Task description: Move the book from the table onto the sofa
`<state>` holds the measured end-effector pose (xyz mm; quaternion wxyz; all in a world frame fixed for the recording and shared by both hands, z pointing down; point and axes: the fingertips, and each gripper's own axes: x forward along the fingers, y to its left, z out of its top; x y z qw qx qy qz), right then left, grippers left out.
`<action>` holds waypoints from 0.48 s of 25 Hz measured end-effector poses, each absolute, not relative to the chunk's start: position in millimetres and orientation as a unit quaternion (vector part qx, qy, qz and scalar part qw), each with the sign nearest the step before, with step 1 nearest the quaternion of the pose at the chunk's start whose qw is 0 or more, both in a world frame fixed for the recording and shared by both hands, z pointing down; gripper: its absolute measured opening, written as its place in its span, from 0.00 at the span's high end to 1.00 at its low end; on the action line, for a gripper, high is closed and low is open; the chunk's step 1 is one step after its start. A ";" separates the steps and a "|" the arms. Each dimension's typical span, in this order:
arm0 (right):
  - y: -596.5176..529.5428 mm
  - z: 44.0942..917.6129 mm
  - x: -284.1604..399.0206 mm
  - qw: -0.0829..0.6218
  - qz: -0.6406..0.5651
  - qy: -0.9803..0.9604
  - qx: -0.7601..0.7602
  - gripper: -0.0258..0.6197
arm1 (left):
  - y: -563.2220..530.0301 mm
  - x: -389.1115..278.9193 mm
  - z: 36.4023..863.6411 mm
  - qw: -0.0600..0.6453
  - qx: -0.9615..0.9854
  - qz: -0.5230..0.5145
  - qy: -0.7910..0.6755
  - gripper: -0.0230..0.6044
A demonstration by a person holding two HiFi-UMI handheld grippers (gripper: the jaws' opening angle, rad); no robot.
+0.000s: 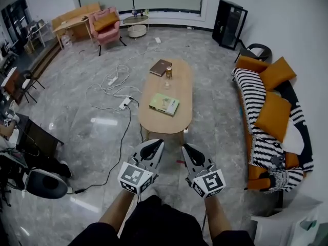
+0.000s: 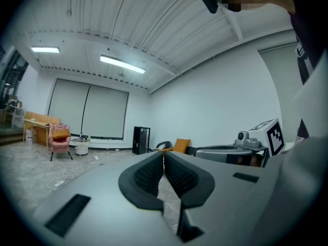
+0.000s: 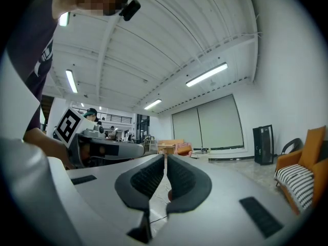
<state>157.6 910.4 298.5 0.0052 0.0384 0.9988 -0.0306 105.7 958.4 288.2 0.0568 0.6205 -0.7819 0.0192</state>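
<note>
Head view shows both tools held low, short of the counter (image 1: 179, 119). On the left gripper (image 1: 155, 144) the fingers (image 2: 146, 177) are pressed together, empty. On the right gripper (image 1: 186, 148) the fingers (image 3: 184, 181) meet tip to tip, nothing between. The green book (image 1: 164, 104) lies flat on the counter's near half, and a brown book (image 1: 160, 67) lies at its far end. The sofa (image 1: 256, 91) stands apart at right.

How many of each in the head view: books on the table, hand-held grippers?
Books on the table: 2 (green book, brown book)
Hand-held grippers: 2 (left hand-held gripper, right hand-held gripper)
Total: 4
</note>
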 end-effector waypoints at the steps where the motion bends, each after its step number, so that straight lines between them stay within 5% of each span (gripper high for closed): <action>1: 907.1 301.2 155.9 0.003 -0.035 0.999 0.037 0.91 | 955.3 104.0 291.1 0.059 0.621 0.023 -0.781 0.94; 12: 866.2 332.1 102.8 -0.015 -0.051 0.998 0.035 0.91 | 907.4 46.6 314.4 0.072 0.628 0.027 -0.774 0.94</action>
